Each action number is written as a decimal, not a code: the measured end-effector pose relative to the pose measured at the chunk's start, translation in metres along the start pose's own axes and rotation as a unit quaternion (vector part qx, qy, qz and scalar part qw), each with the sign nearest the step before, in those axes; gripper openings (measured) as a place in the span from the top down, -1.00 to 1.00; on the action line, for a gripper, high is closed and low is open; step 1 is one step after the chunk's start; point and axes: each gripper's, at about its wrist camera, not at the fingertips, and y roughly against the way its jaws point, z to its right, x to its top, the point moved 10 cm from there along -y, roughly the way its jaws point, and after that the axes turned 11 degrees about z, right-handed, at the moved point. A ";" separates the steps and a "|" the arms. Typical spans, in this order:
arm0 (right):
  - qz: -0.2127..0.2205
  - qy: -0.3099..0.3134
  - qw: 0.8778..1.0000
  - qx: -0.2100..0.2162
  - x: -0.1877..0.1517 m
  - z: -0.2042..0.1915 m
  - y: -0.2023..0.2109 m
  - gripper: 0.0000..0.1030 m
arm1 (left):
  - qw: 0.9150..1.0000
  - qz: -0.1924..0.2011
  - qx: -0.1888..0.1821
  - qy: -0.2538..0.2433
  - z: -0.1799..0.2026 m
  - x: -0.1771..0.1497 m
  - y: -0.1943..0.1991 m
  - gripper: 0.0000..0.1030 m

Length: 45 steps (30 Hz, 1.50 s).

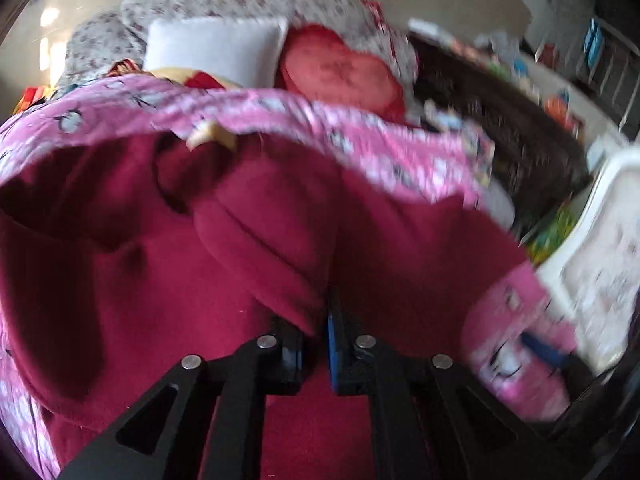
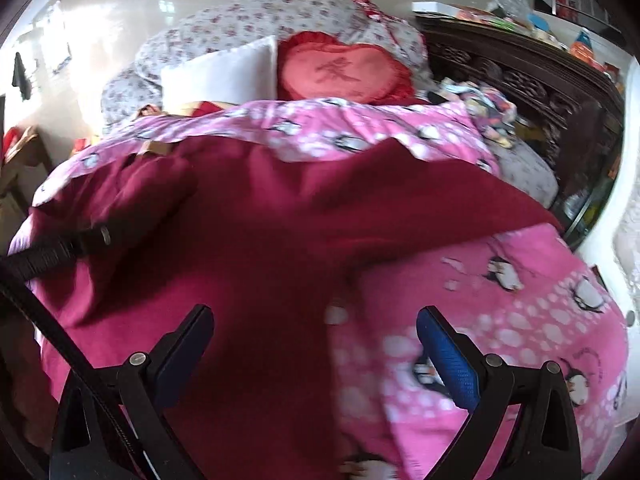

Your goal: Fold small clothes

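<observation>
1. Work item: a dark red garment (image 2: 256, 216) lies spread on a pink penguin-print blanket (image 2: 520, 320), ahead of and beneath both tongs.
2. Left gripper (image 1: 318, 320): jaws drawn narrow, pinching a fold of the dark red garment (image 1: 260, 220) between the pads. The cloth bunches up directly at the fingertips.
3. Right gripper (image 2: 316, 332): jaws wide, holding nothing. The garment's near portion lies between and below the two fingers; the pads do not press on it.
4. Seen from the right wrist, the left gripper (image 2: 96, 236) sits at the garment's far-left part, well apart from the right tongs.
5. Progress, judged: early. The garment appears rumpled, with one raised flap and no flat, squared fold visible.
6. Remaining, judged: carry the pinched edge across, lay it flat, and complete further folds.
7. Beyond the garment, past both tongs: a heart-shaped red cushion (image 2: 344, 68) and a white pillow (image 2: 224, 72).
</observation>
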 end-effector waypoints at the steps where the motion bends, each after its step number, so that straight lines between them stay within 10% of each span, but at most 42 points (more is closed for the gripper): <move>1: 0.000 -0.004 1.000 -0.005 0.000 0.006 0.000 -1.00 | 1.000 -0.004 -0.007 -0.004 0.001 -0.001 0.005 0.58; 5: -0.001 -0.030 1.000 0.005 0.004 0.012 0.001 -1.00 | 0.999 0.041 -0.008 -0.021 -0.015 0.015 0.062 -0.63; 6: -0.002 -0.033 0.999 0.015 0.006 0.007 0.000 -1.00 | 0.997 0.066 0.004 -0.028 -0.026 0.022 0.080 -0.68; 13: 0.018 0.001 0.997 0.071 0.035 -0.046 -0.017 -1.00 | 0.978 0.082 0.183 -0.052 -0.141 0.023 0.117 -0.69; 21: 0.025 0.108 0.991 0.081 0.054 -0.140 -0.024 -0.99 | 0.963 0.041 0.262 -0.035 -0.201 0.001 0.086 -0.69; 24: 0.035 0.174 0.984 0.012 0.056 -0.141 -0.044 -0.80 | 0.960 0.035 0.276 -0.021 -0.212 0.000 0.081 -0.69; 29: 0.044 0.053 0.997 -0.040 0.059 -0.048 -0.030 -0.86 | 0.959 0.039 0.280 -0.005 -0.230 0.001 0.082 -0.69; 36: -0.003 -0.012 0.998 0.063 0.047 -0.049 -0.053 -0.90 | 0.966 0.041 0.253 0.026 -0.227 0.002 0.079 -0.69; 42: 0.071 0.073 0.988 0.115 0.077 -0.097 -0.043 -0.98 | 0.964 0.055 0.259 0.017 -0.237 0.019 0.094 -0.69; 45: 0.051 0.192 0.964 0.178 0.068 -0.146 -0.062 -0.99 | 0.967 0.046 0.248 0.021 -0.238 0.017 0.089 -0.69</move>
